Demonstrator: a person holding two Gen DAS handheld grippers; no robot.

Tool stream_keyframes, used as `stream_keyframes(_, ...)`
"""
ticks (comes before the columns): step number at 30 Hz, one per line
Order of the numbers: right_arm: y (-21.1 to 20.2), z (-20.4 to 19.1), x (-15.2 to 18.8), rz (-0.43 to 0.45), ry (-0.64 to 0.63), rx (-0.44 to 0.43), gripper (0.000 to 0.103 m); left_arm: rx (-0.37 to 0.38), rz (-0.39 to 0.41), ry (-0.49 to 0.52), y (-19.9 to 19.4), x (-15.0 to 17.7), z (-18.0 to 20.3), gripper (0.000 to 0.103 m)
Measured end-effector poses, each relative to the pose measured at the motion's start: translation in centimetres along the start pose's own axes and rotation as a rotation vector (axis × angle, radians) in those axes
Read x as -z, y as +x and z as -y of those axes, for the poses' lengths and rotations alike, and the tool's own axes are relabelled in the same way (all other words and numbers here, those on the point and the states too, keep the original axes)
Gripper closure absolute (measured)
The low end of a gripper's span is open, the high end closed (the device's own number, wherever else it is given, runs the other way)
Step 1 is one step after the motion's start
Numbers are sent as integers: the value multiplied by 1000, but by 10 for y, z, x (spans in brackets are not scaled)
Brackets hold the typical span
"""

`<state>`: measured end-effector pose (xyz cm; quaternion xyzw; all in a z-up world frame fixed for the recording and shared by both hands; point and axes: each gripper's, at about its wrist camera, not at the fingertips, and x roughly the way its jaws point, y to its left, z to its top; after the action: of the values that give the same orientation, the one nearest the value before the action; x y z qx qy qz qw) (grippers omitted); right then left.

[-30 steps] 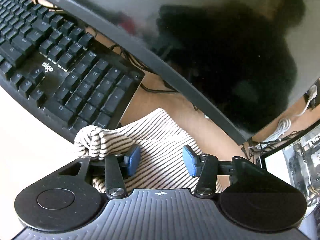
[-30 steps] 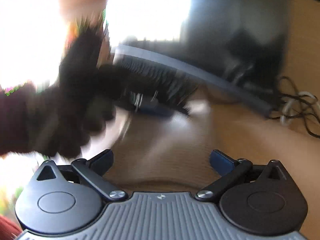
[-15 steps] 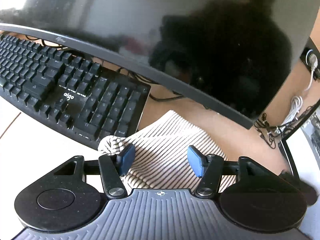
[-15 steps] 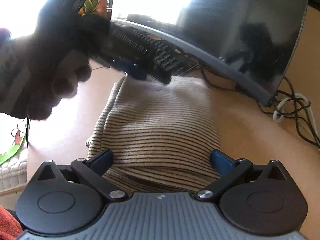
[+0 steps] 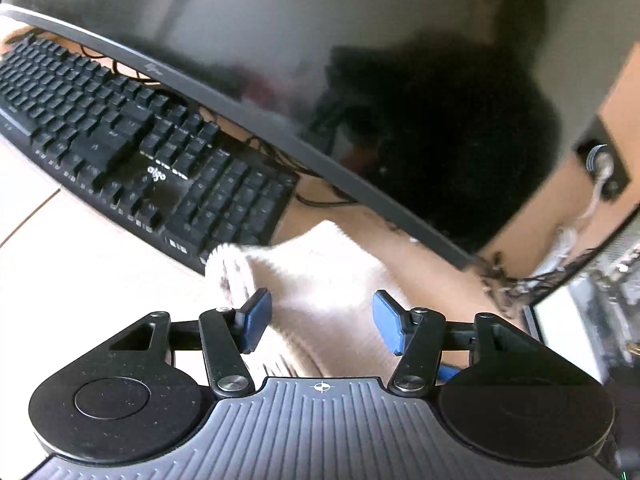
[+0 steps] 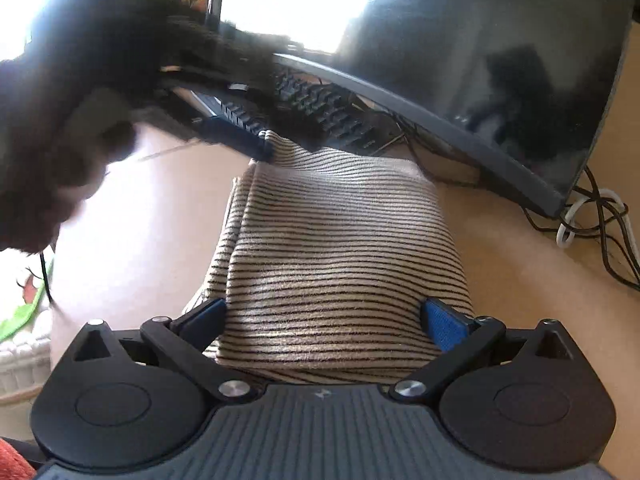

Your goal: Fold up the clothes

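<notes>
A cream garment with thin black stripes (image 6: 340, 248) lies folded in a compact stack on the light desk. In the left wrist view it (image 5: 320, 280) is blurred and overexposed. My left gripper (image 5: 322, 318) is open, its blue pads apart over the garment's far end next to the keyboard. It also shows in the right wrist view (image 6: 240, 140), held in a dark-sleeved hand at the far left corner of the stack. My right gripper (image 6: 324, 320) is open wide, with its fingers straddling the near edge of the stack.
A black keyboard (image 5: 132, 160) lies just beyond the garment, under a large curved monitor (image 6: 500, 80). Cables (image 6: 600, 220) trail on the desk at right. A second screen edge (image 5: 568, 320) stands at the right of the left wrist view.
The right gripper swung down from a blurred view and now straddles the stack's near edge. The left gripper pulled back and its jaws opened a little wider; it holds nothing.
</notes>
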<state>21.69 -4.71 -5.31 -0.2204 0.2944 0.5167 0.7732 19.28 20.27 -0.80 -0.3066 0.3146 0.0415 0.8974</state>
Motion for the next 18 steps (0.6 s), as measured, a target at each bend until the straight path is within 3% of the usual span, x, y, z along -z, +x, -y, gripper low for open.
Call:
stream_keyframes(2, -13, 9, 0, 13, 60, -20, 0, 36, -30, 1, -8, 15, 7, 44)
stream_keyframes(6, -37, 36, 12, 56, 242, -1, 0, 32, -112, 24, 7, 50, 12, 52)
stream_keyframes(11, -10, 51, 30, -57, 425, 14, 3, 12, -104, 27, 18, 55, 9, 53)
stream_keyframes(14, 15, 45, 29, -58, 431, 56, 0, -11, -109, 29, 23, 56, -2, 46)
stream_keyframes(18, -6, 34, 30, -60, 428, 101, 0, -46, -83, 10, 3, 65, 4, 48)
